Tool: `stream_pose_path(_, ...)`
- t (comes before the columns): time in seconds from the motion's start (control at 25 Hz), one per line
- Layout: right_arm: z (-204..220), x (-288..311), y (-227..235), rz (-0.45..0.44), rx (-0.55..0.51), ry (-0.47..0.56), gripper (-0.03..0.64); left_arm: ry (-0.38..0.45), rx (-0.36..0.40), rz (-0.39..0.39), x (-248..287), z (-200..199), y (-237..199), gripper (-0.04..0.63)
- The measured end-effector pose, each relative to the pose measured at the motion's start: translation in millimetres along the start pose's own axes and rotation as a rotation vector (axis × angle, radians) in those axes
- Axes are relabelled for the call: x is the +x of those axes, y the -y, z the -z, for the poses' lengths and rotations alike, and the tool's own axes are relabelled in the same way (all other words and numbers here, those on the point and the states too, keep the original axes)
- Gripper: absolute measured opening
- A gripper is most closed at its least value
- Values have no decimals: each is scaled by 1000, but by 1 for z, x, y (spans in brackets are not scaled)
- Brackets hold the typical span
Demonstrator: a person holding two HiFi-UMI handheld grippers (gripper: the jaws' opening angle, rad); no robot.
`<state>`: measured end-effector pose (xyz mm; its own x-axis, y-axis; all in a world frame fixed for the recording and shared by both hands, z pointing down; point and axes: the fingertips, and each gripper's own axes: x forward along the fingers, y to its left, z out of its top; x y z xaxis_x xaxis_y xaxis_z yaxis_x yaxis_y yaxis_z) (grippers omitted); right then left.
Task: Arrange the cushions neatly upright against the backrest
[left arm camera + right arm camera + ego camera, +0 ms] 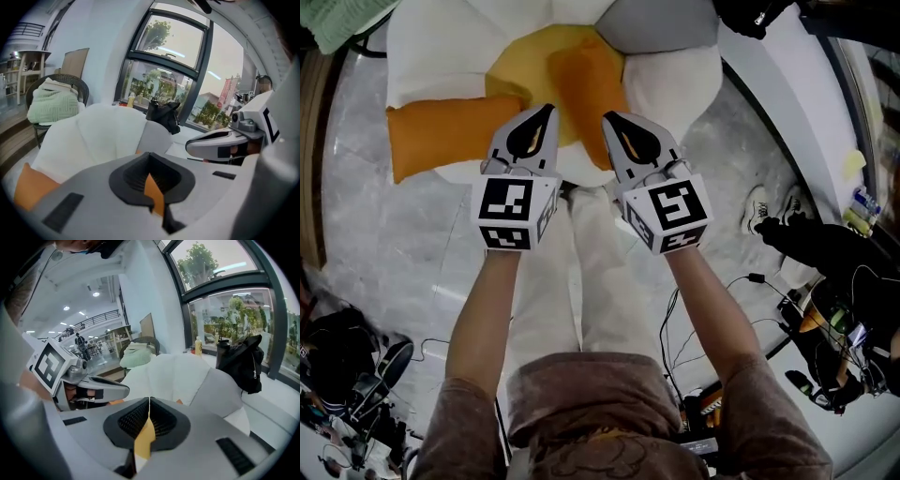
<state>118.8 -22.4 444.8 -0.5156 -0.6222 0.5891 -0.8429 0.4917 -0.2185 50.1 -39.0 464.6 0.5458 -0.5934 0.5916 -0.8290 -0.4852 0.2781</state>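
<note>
While the left gripper (pixel 547 110) and right gripper (pixel 608 118) hover closed, orange cushions (pixel 441 136) (pixel 586 86) lie on a white chair (pixel 431 56) over marble floor (pixel 394 244).

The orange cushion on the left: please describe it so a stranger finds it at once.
Find the white flower-shaped chair with a yellow centre. This orange cushion lies across its left edge; the other orange cushion rests on the yellow centre.

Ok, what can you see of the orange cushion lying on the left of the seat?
The left orange cushion is a soft-looking fabric rectangle. It lies flat, long side across the picture, on the white seat's front left edge, not stood upright. The left gripper hangs shut over its right end; no contact shows.
</note>
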Motion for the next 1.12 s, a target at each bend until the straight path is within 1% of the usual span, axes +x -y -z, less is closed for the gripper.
stream_pose_path(0.12, 5, 8, -1, -5, -6, -16, 21, -9, -4, -1, 3, 6, -5, 5)
stream_pose_path(0.28, 10, 22, 9, -1, -24, -46, 21, -25, -9, -2, 19, 12, -13, 5)
stream_pose_path(0.44, 25, 42, 16, -9, -21, -109, 23, -52, -7, 4, 37, 23, -22, 5)
stream_pose_path(0.64, 51, 67, 24, -15, -25, -198, 25, -119, -31, 28, 63, 49, -28, 14)
stream_pose_path(0.68, 58, 72, 26, -18, -23, -219, 43, -133, -37, 33, 68, 55, -29, 26)
stream_pose_path(0.72, 65, 78, 29, -22, -19, -243, 103, -148, -43, 40, 73, 62, -30, 57)
stream_pose_path(0.84, 89, 93, 39, -26, -18, -319, 167, -194, -68, 59, 88, 83, -33, 98)
stream_pose_path(0.92, 103, 101, 47, -20, -23, -363, 193, -226, -88, 72, 97, 97, -35, 128)
stream_pose_path(1.12, 135, 116, 60, -23, -5, -455, 207, -281, -130, 89, 120, 127, -40, 169)
